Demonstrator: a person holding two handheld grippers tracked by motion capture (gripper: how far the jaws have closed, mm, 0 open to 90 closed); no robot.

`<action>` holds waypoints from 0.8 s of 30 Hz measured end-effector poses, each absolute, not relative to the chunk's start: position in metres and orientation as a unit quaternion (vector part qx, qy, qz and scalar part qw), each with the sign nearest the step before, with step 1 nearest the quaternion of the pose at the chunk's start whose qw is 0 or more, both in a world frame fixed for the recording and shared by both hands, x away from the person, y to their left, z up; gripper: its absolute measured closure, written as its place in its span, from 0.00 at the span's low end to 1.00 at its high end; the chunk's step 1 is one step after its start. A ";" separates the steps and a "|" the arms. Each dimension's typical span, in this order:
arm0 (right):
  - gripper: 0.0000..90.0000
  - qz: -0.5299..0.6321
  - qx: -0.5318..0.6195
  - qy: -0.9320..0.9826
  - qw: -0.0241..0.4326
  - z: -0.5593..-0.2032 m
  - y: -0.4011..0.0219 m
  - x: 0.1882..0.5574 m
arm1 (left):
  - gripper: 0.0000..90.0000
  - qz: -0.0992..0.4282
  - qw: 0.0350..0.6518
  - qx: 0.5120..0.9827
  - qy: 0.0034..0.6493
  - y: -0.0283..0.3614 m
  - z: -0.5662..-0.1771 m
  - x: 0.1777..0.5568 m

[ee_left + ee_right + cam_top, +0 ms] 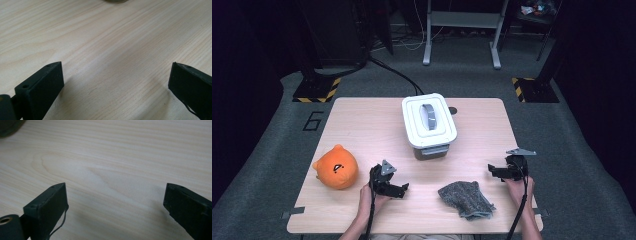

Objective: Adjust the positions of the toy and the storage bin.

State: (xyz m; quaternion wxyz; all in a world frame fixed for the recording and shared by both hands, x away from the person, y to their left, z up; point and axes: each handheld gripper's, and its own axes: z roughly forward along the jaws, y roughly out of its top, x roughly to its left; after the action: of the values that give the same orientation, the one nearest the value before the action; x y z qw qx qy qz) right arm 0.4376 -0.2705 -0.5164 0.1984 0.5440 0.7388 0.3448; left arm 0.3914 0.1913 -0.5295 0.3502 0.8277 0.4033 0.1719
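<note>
Both forearms come in from the near edge of the bench (362, 115). The left tool (401, 189) sits low, pointing right toward the grey cloth (465, 199), jaws wide apart over bare wood. The right tool (493, 171) points left, jaws apart and empty. The cloth lies crumpled between them near the front edge, its long axis running diagonally toward the near right.
</note>
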 end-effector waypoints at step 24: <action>0.08 0.401 0.478 0.759 0.188 -0.440 -0.227 0.474 | 0.00 0.183 0.336 0.829 0.408 0.190 -0.529 0.390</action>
State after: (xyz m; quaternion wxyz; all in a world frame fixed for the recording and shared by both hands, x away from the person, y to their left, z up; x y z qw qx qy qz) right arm 0.4740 -0.2272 -0.4404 0.1881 0.4781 0.7585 0.4008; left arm 0.3904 0.1903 -0.5295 0.3364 0.8288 0.4079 0.1833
